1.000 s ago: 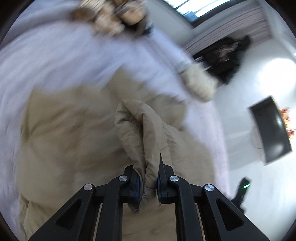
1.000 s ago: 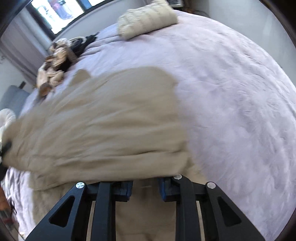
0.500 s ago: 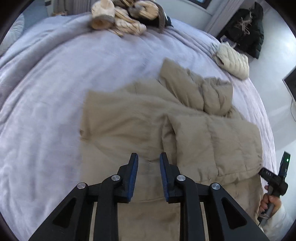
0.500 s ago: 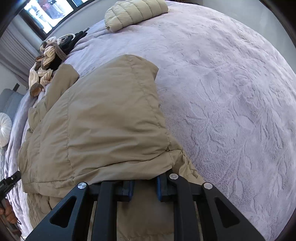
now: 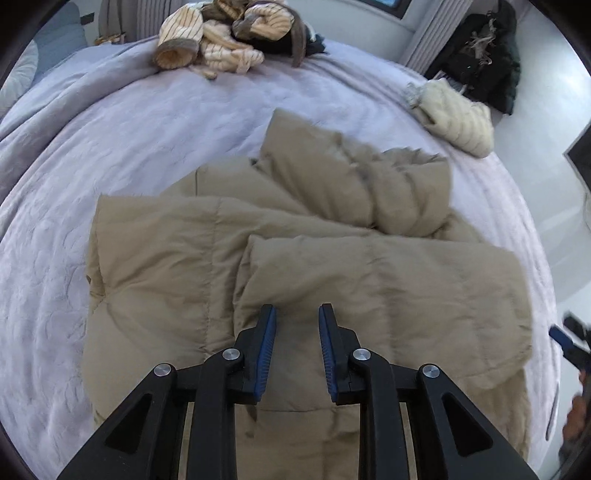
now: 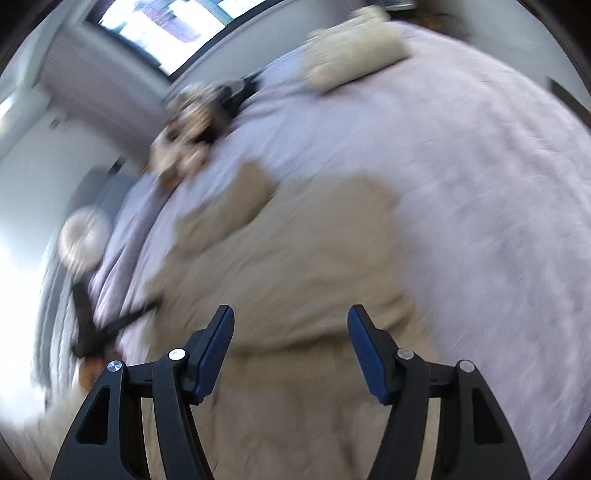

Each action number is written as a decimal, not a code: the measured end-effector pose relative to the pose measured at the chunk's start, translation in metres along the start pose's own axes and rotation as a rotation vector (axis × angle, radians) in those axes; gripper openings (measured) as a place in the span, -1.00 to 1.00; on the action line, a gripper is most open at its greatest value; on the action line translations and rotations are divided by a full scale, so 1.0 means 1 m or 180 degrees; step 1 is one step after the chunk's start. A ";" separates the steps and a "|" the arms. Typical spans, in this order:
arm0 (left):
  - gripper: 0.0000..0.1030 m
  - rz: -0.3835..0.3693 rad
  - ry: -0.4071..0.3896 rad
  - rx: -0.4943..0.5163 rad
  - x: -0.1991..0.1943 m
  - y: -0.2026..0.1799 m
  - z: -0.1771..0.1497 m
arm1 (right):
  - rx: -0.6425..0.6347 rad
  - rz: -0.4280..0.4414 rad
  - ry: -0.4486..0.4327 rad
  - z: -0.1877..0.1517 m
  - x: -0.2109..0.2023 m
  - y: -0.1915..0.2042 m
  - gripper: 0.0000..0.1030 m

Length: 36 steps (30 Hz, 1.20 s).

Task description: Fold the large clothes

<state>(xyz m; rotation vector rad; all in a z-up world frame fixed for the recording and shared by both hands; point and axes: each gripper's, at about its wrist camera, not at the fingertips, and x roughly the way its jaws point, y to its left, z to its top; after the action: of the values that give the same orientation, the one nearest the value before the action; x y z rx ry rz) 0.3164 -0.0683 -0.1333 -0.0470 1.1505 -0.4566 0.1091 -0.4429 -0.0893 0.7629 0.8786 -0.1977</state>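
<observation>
From the left wrist we see our left tool (image 5: 295,314) with its jaws slightly apart and nothing between them, poised over the tan puffer coat (image 5: 295,258) lying folded on the lavender bed (image 5: 129,129). This view shows a striped heap of clothes (image 5: 221,37), a cream jacket (image 5: 458,118) and dark garments (image 5: 487,55) by the wall.

From the right wrist, blurred, our right tool (image 6: 291,317) has just been opening; it stands wide and empty above the coat (image 6: 295,266). Only here we see a bright window (image 6: 173,26) and a round cushion (image 6: 85,236).
</observation>
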 end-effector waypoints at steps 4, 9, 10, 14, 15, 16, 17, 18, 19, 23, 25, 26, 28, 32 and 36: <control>-0.51 0.0063 -0.0009 -0.0026 0.008 0.006 -0.002 | 0.0810 0.0165 0.0113 0.029 0.048 -0.057 0.32; -0.51 0.0189 0.0013 0.0004 0.021 0.007 -0.004 | 0.1351 0.0814 0.0348 0.038 0.100 -0.065 -0.45; -0.51 0.0213 0.0014 0.0017 0.023 0.007 -0.003 | 0.1204 0.0774 0.0328 0.041 0.100 -0.055 -0.55; -0.51 0.0222 0.0009 0.0087 0.032 0.003 -0.003 | 0.0485 0.0153 0.0193 0.052 0.097 -0.034 -0.68; -0.51 0.0205 0.0005 0.0106 0.035 0.002 -0.003 | 0.0441 -0.0056 0.0204 0.052 0.102 -0.038 -0.68; -0.51 0.0196 0.0005 0.0105 0.037 0.002 -0.002 | 0.0473 -0.0145 0.0224 0.049 0.106 -0.045 -0.68; -0.51 0.0186 0.0008 0.0095 0.040 0.001 -0.002 | 0.0554 -0.0160 0.0250 0.045 0.111 -0.053 -0.68; -0.51 0.0188 0.0006 0.0095 0.042 0.001 -0.001 | 0.0581 -0.0152 0.0249 0.042 0.112 -0.058 -0.68; -0.51 0.0198 0.0000 0.0107 0.043 0.000 -0.001 | 0.0564 -0.0168 0.0236 0.038 0.114 -0.058 -0.68; -0.51 0.0260 0.0024 0.0138 0.037 -0.002 0.001 | 0.0247 -0.0566 0.0183 0.035 0.106 -0.038 -0.68; -0.51 0.0241 -0.0027 0.0124 0.021 -0.002 0.002 | 0.0032 -0.0791 0.0075 0.036 0.090 -0.022 -0.68; -0.51 0.0217 -0.0066 0.0125 0.014 -0.001 0.003 | -0.0072 -0.0841 0.0016 0.033 0.079 -0.015 -0.68; -0.51 0.0168 -0.0148 0.0128 -0.002 0.002 0.003 | -0.0238 -0.0850 -0.0099 0.026 0.058 -0.001 -0.68; -0.51 0.0009 -0.0130 0.0132 -0.004 0.001 0.004 | -0.0560 -0.0614 -0.0046 0.001 0.039 0.026 -0.68; -0.51 0.0251 -0.0055 0.0416 0.028 -0.013 -0.003 | -0.0788 -0.0500 0.0191 -0.015 0.066 0.039 -0.68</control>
<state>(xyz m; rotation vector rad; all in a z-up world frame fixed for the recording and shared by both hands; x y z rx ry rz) 0.3184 -0.0902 -0.1558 0.1076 1.0994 -0.4594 0.1600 -0.3951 -0.1250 0.4714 1.0000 -0.2011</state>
